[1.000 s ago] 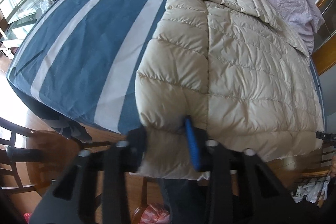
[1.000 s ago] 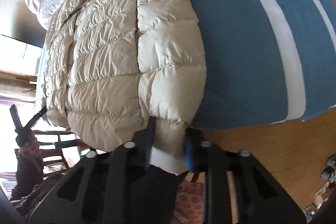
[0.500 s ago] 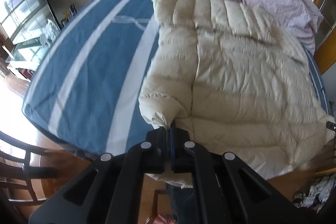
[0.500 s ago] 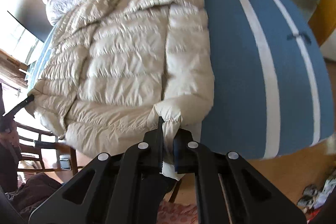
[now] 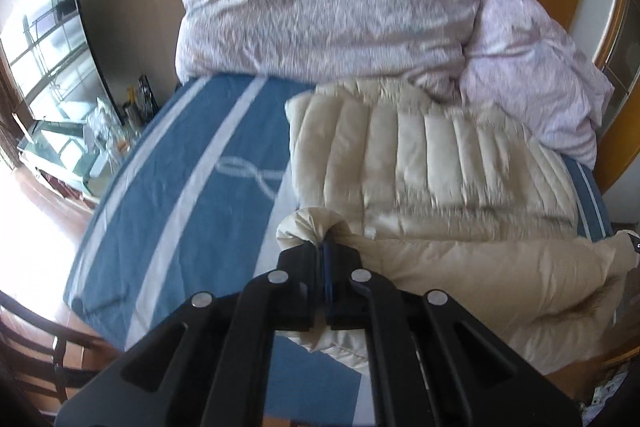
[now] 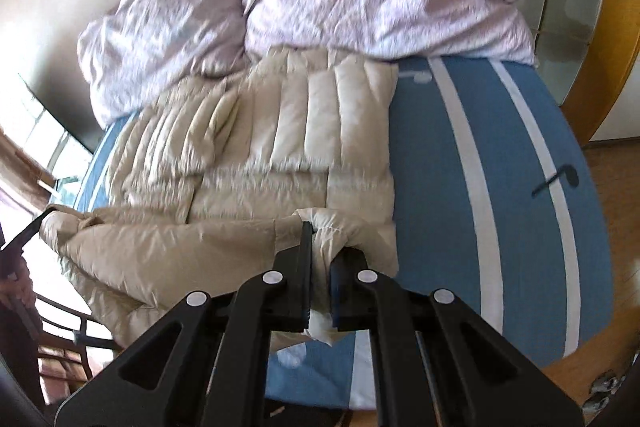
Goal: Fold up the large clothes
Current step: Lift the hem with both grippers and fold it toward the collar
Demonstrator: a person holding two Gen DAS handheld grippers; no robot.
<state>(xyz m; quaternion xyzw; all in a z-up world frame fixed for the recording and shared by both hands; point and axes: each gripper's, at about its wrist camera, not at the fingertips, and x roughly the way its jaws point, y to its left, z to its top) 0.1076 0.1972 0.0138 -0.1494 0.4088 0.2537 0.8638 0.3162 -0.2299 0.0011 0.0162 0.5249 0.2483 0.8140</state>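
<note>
Both tongs, left [image 5: 323,247] and right [image 6: 320,247], are clamping tight on the near hem corners of the puffy cream quilted jacket [image 5: 432,163] on the blue striped bed [image 5: 172,195]; slippery padding is threatening to slide free or fold crookedly.

Quilted jacket [image 5: 440,163] of satiny cloth, matt bedspread [image 5: 192,195], perhaps cotton, crinkled duvet [image 5: 328,11]
</note>
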